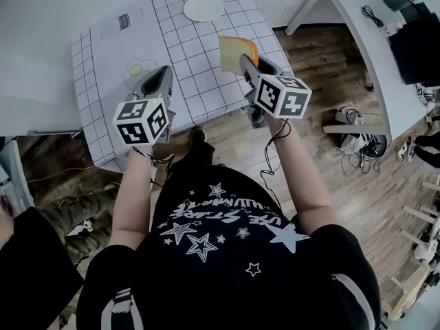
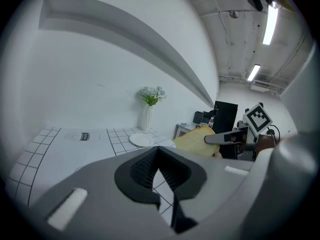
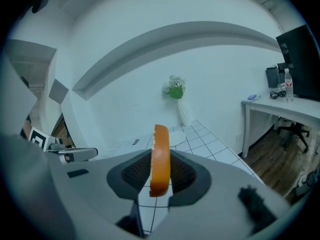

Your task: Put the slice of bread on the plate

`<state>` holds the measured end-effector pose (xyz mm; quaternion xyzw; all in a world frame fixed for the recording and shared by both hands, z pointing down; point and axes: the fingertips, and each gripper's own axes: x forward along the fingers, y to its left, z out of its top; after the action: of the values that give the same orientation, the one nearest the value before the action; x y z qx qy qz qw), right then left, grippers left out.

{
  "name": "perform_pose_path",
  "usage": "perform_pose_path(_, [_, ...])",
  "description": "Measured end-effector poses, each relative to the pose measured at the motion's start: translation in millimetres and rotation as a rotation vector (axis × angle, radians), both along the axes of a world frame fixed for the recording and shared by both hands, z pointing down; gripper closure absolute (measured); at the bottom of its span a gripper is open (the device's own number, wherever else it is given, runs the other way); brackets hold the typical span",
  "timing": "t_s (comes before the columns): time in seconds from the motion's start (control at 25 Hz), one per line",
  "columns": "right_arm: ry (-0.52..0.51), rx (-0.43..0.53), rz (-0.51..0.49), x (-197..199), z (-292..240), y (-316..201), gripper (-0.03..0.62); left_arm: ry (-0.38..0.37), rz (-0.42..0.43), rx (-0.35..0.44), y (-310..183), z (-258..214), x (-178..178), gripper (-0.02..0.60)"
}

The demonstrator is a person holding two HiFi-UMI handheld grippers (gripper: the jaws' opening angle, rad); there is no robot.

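White room, wood floor, one worktop [image 1: 206, 81] under a grid cloth in front of us. Target plate [image 1: 203, 7] sits near the far edge, bare, with a vase [image 2: 145, 118] of flowers just behind it. Some small yellow item [image 1: 135, 69] lies toward the left edge; we can't tell what it is.

Our right hand-held gripper [image 1: 245, 62] is clamped on the slice of bread [image 1: 238, 51]. Pads pinch both faces, the slice stands on edge, and most of it sticks out past the jaws. It hangs in the air over the near right edge of the worktop, well apart from the plate. Our left hand-held gripper [image 1: 162, 74] has its jaws together with nothing in them, over the near edge close to the yellow item.

Our read: carry phase, placement not yet done.

Risks from here:
- Slice is upright. If we release like that, it lands on its crust and can tip off the plate. We'd roll the wrist flat first.
- Bread is soft and gripped near one end, so a jerk could tear it or let it slip.
- Vase is close behind the plate, so overshooting the reach could knock it.
- Plate rests on cloth, so pressing on the rim could shove it.
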<state>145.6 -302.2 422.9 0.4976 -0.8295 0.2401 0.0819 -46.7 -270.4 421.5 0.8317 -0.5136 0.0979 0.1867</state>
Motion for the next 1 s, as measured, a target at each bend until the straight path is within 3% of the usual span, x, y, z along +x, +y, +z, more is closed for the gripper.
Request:
perform_pose_path(0.2, [0.069, 0.008, 0.002, -10.1, 0.0, -45.5, 0.496, 0.008, 0.02, 0.003, -47.9, -0.4, -11.2, 0.572])
perform_pose_path(0.44, [0.17, -0.018, -0.043, -34.7, 13.4, -95.1, 0.496, -0.034, 0.008, 0.039, -90.8, 0.9, -39.5, 0.572])
perform_pose_path(0.88, [0.405, 0.071, -0.027, -49.5, 15.0, -191.9, 0.496, -0.051, 0.036, 0.037, -147.5, 12.9, -76.1, 0.572])
perform_pose_path(1.0, [0.512, 0.105, -0.06, -59.4, 17.6, -212.9, 0.496, -0.066, 0.028, 0.034, -155.6, 20.0, -78.9, 0.572])
